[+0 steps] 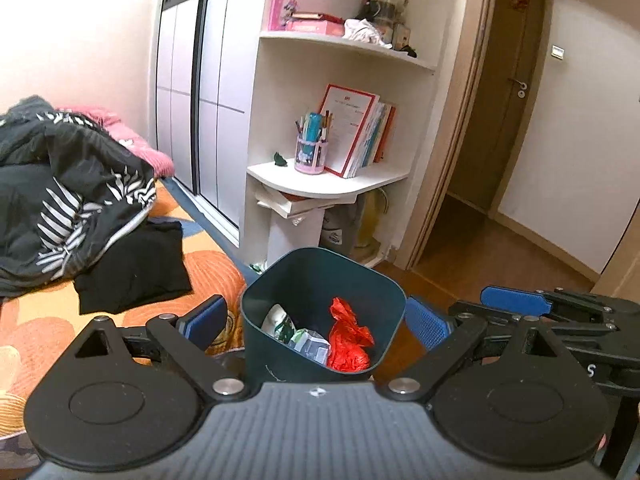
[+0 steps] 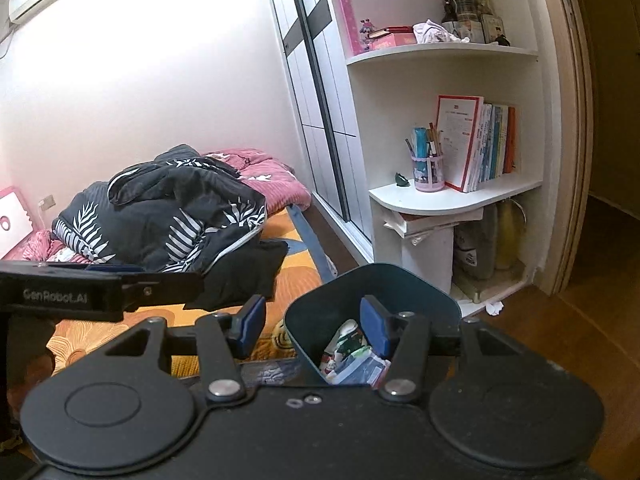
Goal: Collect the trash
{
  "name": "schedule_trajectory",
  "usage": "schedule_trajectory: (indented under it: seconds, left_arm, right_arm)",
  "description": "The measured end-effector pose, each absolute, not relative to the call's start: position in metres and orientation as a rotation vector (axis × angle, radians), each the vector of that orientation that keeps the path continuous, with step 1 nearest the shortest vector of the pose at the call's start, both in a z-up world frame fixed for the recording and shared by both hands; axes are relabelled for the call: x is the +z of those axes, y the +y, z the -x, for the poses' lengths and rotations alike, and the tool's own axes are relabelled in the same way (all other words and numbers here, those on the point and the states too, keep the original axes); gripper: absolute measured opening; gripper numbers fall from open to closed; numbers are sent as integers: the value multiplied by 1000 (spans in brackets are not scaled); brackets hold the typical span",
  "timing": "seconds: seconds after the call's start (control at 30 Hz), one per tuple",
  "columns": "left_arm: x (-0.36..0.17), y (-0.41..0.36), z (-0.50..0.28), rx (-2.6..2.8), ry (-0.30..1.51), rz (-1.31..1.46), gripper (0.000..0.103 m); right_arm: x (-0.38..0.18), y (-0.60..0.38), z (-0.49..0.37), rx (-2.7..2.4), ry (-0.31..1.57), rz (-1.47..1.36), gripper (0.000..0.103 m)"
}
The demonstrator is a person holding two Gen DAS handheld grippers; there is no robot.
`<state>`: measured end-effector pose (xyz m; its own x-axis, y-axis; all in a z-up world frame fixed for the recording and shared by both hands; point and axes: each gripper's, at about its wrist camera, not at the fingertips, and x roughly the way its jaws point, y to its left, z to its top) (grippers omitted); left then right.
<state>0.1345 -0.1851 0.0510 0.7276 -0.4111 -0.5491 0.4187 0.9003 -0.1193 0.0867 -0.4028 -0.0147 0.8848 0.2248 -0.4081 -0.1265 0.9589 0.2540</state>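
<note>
A dark teal waste bin [image 1: 320, 280] stands by the bed's edge, just beyond both grippers. Inside it lie a crumpled red plastic bag [image 1: 348, 336] and white and green wrappers [image 1: 296, 332]. My left gripper [image 1: 316, 322] is open wide, its blue pads clear of the bin on either side. In the right wrist view my right gripper [image 2: 312, 328] is open too, one pad overlapping the bin [image 2: 400, 288] and nothing pressed between them. Each gripper shows at the edge of the other's view: the right gripper [image 1: 492, 304] and the left gripper [image 2: 160, 276].
On the left, a bed with an orange sheet [image 1: 208, 264] holds a black leaf-print duvet [image 1: 72, 184] and a folded black cloth [image 1: 132, 268]. A white corner shelf [image 1: 328, 180] carries books and a pen cup. A white scrap [image 2: 495, 308] lies on the wooden floor. The doorway [image 1: 500, 160] is on the right.
</note>
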Motion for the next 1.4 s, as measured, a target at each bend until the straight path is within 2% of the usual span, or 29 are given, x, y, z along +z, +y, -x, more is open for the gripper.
schedule_trajectory:
  seconds: [0.37,1.4]
  left_arm:
    - [51,-178,-112,-444,594,12,96]
    - [45,-176,-109,-445,614,32,96]
  right_arm:
    - [-7,-399,-70,147,434,-232,53]
    - [-4,-391,-64,149,453,-217,53]
